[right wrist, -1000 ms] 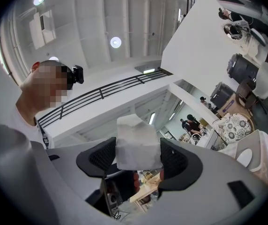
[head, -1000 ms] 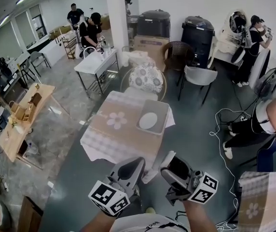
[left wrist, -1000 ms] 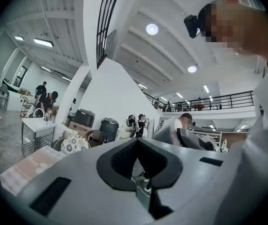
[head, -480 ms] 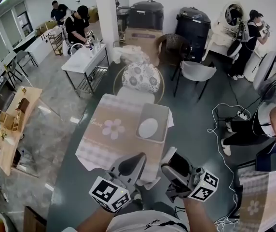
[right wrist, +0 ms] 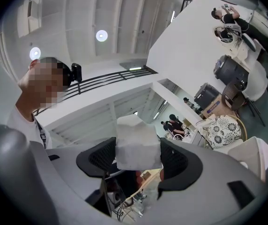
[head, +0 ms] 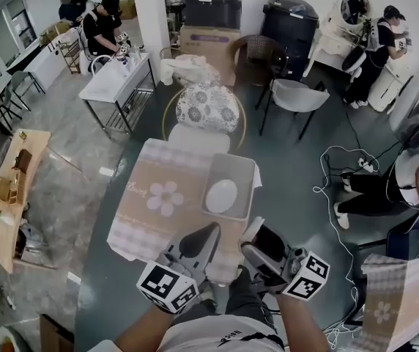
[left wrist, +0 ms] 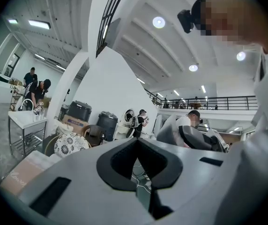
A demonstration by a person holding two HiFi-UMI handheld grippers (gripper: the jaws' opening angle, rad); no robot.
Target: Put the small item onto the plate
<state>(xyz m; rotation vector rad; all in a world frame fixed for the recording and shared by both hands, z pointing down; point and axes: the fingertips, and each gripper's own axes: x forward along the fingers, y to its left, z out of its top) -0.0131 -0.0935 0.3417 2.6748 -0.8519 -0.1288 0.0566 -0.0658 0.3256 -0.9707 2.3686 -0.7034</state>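
The right gripper was closed on the small item, a pale, blocky piece pinched by its two side faces between the dark pads. The jaws stood only as far apart as the block is wide. In the right gripper view the item rose past the pad tips toward the top of the frame. Its slightly longer side seemed to run along the jaws rather than across them, with its free end pointing out ahead. The left gripper had its jaws drawn together at the tips, with nothing between them. In the head view both grippers sat at the lower middle of the frame, just short of the near edge of the table. The plate lay above them in the frame, a little left of the right gripper's line. It was white and bare, resting on a grey tray whose long side ran up the frame. The plate was well apart from the item, so the coming move looked like a forward reach, angled slightly left. The right gripper was the loaded one and seemed about as near as the left.
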